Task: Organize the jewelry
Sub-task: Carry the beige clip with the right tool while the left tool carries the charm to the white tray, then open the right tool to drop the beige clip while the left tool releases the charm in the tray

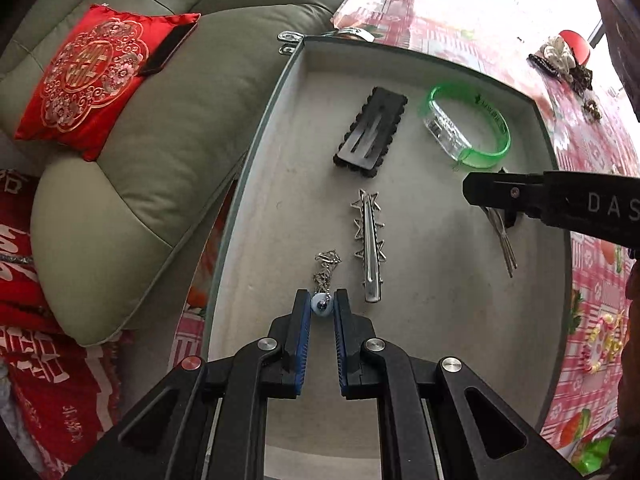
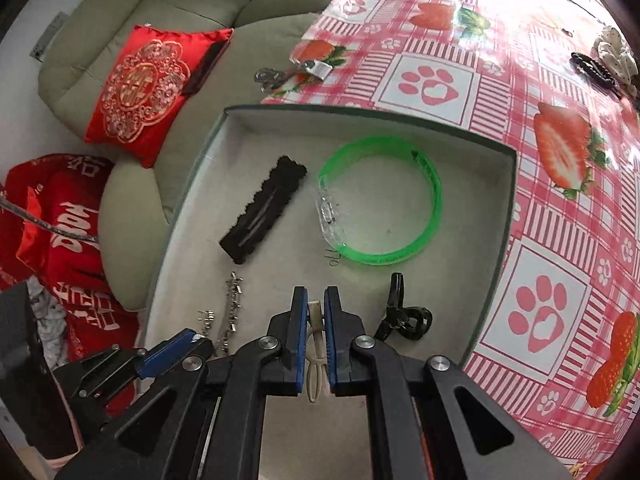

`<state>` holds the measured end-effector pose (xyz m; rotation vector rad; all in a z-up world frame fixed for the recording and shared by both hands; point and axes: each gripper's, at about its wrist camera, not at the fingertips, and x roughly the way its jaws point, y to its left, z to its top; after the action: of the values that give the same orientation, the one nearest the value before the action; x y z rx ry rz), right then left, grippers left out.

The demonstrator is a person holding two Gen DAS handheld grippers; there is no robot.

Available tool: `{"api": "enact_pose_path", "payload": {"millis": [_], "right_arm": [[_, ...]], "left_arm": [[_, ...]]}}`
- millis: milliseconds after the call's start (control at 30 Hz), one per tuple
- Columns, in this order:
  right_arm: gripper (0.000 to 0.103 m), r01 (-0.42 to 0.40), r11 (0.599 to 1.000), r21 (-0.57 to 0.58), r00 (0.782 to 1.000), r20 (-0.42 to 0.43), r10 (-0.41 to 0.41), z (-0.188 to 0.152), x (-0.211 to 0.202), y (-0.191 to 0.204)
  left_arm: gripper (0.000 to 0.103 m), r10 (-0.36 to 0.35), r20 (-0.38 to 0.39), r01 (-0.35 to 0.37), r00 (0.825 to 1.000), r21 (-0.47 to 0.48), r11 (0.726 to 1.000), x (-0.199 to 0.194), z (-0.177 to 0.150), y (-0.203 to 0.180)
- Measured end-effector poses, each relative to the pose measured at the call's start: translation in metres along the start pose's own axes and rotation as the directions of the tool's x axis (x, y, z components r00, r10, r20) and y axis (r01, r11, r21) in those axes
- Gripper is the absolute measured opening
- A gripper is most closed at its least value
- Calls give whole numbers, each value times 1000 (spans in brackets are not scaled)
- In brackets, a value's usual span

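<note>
A grey tray holds a black hair clip, a green bracelet and a silver star clip. My left gripper is shut on the pale blue bead of a chain necklace that lies on the tray floor. My right gripper is shut on a slim beige hair clip over the tray; in the left wrist view it comes in from the right with the clip hanging below. The black clip and bracelet lie ahead of it.
A small black clip lies right of my right gripper. The tray sits on a red strawberry-print tablecloth. More hair accessories lie at the table's far right. A green sofa with a red cushion stands to the left.
</note>
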<state>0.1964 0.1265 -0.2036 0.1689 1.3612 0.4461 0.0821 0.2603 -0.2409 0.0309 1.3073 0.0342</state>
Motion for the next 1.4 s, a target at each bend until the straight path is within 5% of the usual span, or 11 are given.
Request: {"api": "enact_pose_path", "payload": {"millis": [367,567,800,1267,1333,1367,1400], "right_arm": [[10,-2,1000,14,999,-34,2,1,11,-5],[36,-77,995,58,997,-24,79,2,1,-13],[43,-156,981,117,987,59,150,1,-39,-28],[49,-32,948,317,994,105,-1,-59,-97,-106],[49,-9,936,353,994,101,-29,-71,-104,-120],[49,-2,930,368,994,99,-37,-77,-106,-127],[49,5,922,386,994,97,-46,-84,-108,-133]], "left_arm": [[19,39,-13,-38,999,34,999,-2,-1,-5],[19,54,-9,-54,998,31,998,-7,-1,-4],[19,58,-5,-58,998,36,998,-15,1,-7],[19,58,-1,-57,998,115,992,-26,9,-31],[59,57,-6,-56,998,127,990,-27,11,-37],[103,54,-10,-53,998,124,991,-28,12,-38],[103,52,17,-54,998,109,993,-33,13,-39]]}}
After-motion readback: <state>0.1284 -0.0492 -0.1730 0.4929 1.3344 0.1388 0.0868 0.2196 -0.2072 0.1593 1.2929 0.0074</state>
